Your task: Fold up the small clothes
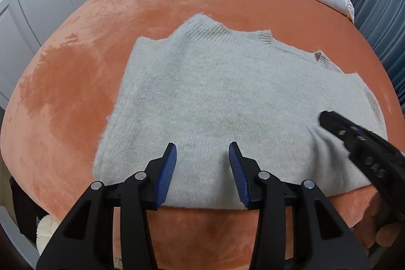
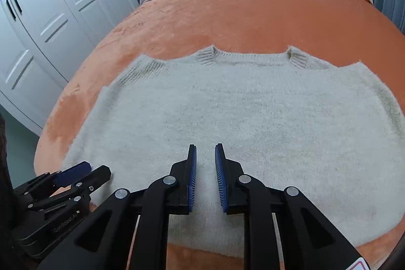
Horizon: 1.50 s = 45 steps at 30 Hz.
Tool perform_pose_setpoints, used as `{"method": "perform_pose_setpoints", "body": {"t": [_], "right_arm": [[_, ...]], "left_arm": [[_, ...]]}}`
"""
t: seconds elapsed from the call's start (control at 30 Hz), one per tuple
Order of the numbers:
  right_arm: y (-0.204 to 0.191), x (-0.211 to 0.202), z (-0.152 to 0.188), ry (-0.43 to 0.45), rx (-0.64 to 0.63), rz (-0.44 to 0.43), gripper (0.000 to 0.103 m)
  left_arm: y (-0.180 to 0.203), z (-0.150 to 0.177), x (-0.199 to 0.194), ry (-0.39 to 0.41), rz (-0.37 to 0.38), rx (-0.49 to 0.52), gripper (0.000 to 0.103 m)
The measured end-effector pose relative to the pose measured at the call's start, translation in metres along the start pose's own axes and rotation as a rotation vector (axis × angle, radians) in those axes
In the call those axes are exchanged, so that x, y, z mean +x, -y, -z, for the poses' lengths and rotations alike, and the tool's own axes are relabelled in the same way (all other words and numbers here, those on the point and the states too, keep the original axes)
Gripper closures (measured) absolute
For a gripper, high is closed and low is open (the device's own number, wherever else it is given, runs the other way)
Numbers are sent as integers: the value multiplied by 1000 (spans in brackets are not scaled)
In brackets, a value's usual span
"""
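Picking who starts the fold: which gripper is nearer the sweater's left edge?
Left. The left gripper hangs over the hem toward the sweater's left edge; the right gripper hangs over its middle.

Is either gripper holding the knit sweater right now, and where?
Neither. The left gripper and right gripper are both open above the pale grey knit sweater's near hem; nothing sits between their fingers.
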State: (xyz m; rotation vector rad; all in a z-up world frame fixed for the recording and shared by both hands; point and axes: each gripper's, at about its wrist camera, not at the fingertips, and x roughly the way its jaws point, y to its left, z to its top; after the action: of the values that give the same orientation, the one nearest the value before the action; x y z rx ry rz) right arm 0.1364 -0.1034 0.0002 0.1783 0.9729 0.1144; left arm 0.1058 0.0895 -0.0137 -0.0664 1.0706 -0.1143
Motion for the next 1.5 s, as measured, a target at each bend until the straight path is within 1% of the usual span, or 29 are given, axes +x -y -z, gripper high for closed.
{"method": "perform_pose_setpoints", "body": {"t": [0.03, 0.1, 0.13, 0.17, 0.23, 0.27, 0.3, 0.37, 0.4, 0.43, 0.47, 0.5, 0.53, 0.6, 0.63, 0.67, 0.73, 0.83, 0.87, 0.93, 0.97, 1.0, 1.07, 1.17, 1.23, 1.3, 1.37, 1.4, 1.5], "right_arm": [[-3, 1, 4, -10, -2, 5, 85], [-2, 26, 18, -106, 6, 1, 85], [-1, 33, 27, -102, -3, 9, 86], [-3, 29, 30, -64, -27, 26, 86], [-10, 20, 24, -67, -25, 52, 84], [-11, 12, 23, -57, -2, 24, 84], [-13, 4, 22, -49, 18, -34, 84], [-18, 4, 30, -72, 10, -49, 84], [-21, 10, 38, -104, -10, -46, 84], [-25, 25, 50, -164, -49, -34, 84], [-30, 30, 57, -165, -69, -18, 84], [-32, 25, 61, -123, -80, -10, 84], [-35, 22, 60, -126, -81, -5, 84], [-33, 12, 55, -122, -50, -30, 84], [-30, 2, 50, -100, -27, -55, 84], [-26, -6, 45, -73, -17, -55, 84], [-15, -20, 31, -10, 2, -29, 84], [7, -25, 5, 33, 55, 9, 84], [15, -24, -3, 38, 73, 26, 83], [26, -23, -14, 47, 96, 34, 83], [29, -21, -19, 48, 105, 26, 83], [29, -16, -23, 44, 103, 19, 83], [26, -3, -29, 28, 88, 19, 83], [17, 19, -34, 2, 50, 34, 83], [17, 30, -35, -17, 64, 17, 83], [20, 45, -35, -54, 91, 1, 83], [25, 67, -31, -107, 99, 8, 84], [26, 71, -29, -95, 93, 3, 84], [25, 72, -27, -87, 73, 4, 84]], "left_arm": [[-3, 0, 0, -1, 6, -8, 62], [-7, 2, 1, -4, 11, -21, 62], [-8, 3, 0, -5, 14, -23, 61], [-9, 4, 0, -5, 14, -24, 62], [-12, 7, -2, -3, 17, -23, 61], [-14, 9, -3, -5, 17, -28, 61], [-17, 11, -4, -6, 20, -34, 61], [-25, 16, -4, -8, 26, -56, 57], [-29, 18, -3, -7, 33, -72, 57], [-33, 20, -3, -7, 47, -90, 57], [-37, 22, -2, -14, 55, -107, 57], [-41, 23, -2, -14, 64, -122, 57], [-45, 24, -4, -6, 78, -139, 57], [-59, 26, -11, 22, 107, -191, 57], [-66, 27, -14, 33, 116, -219, 54], [-74, 28, -16, 44, 116, -253, 50], [-88, 29, -15, 63, 135, -305, 49], [-97, 28, -7, 43, 169, -364, 49], [-97, 29, -9, 50, 172, -379, 49], [-96, 28, -21, 101, 167, -400, 49], [-95, 28, -27, 128, 153, -403, 42], [-94, 27, -33, 157, 135, -404, 39], [-96, 26, -33, 164, 111, -418, 29], [-105, 30, -10, 91, 88, -457, 28], [-115, 38, 3, 53, 113, -520, 28], [-120, 41, 10, 66, 135, -567, 25], [-119, 35, 13, 78, 143, -577, 18], [-117, 33, 15, 82, 148, -583, 13], [-112, 23, 21, 91, 150, -587, 14]]}}
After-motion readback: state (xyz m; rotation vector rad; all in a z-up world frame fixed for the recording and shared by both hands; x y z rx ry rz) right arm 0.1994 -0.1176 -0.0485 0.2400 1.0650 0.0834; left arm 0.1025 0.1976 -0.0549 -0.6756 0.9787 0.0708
